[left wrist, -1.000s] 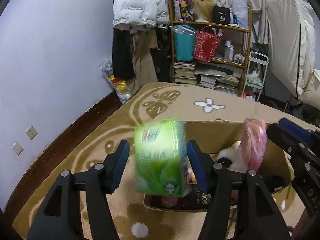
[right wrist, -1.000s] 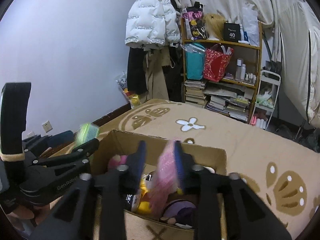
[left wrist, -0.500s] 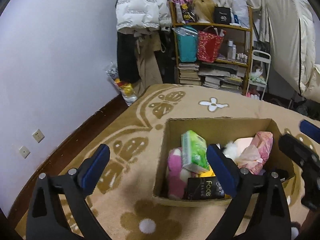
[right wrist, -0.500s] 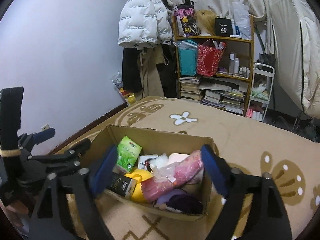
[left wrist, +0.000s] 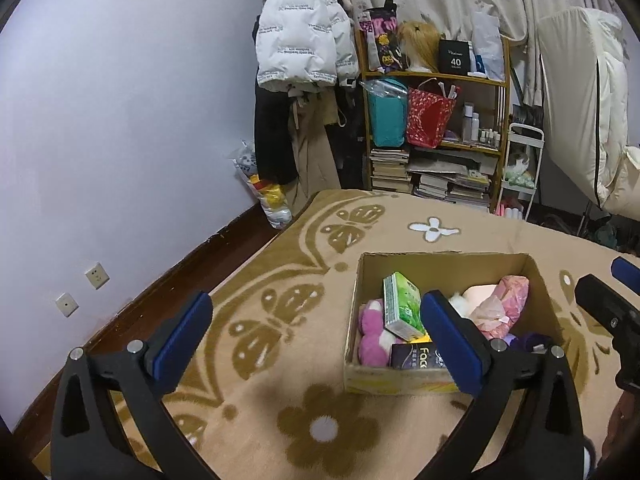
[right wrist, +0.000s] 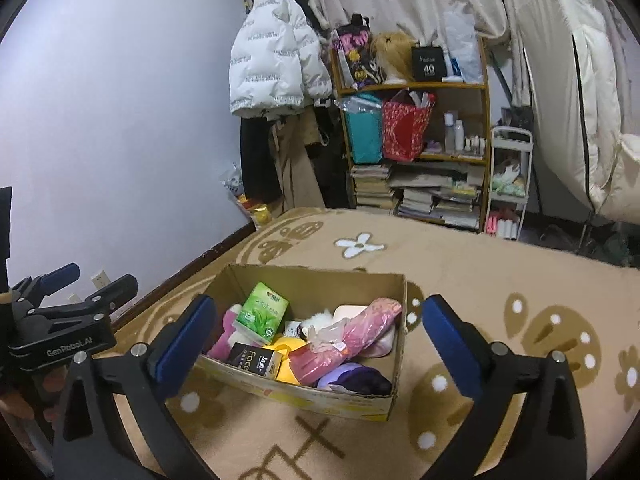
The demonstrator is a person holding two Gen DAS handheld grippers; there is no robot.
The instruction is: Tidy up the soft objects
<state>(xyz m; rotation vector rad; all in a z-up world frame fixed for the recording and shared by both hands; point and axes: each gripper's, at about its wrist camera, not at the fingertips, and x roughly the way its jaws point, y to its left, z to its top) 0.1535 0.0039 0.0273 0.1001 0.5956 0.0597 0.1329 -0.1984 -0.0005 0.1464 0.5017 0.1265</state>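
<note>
Two grippers, left gripper (left wrist: pixel 316 330) and right gripper (right wrist: pixel 318 330), are opening, empty, above a cardboard box (right wrist: pixel 320 280) seemingly crammed with soft packets.

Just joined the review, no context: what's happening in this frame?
A person with a handheld gripper in each hand is sorting soft items into a cardboard box on a patterned rug. Both the left gripper and right gripper are empty, jaws still opening. The green tissue pack and pink bagged bundle lie in the box among plush toys.
</note>
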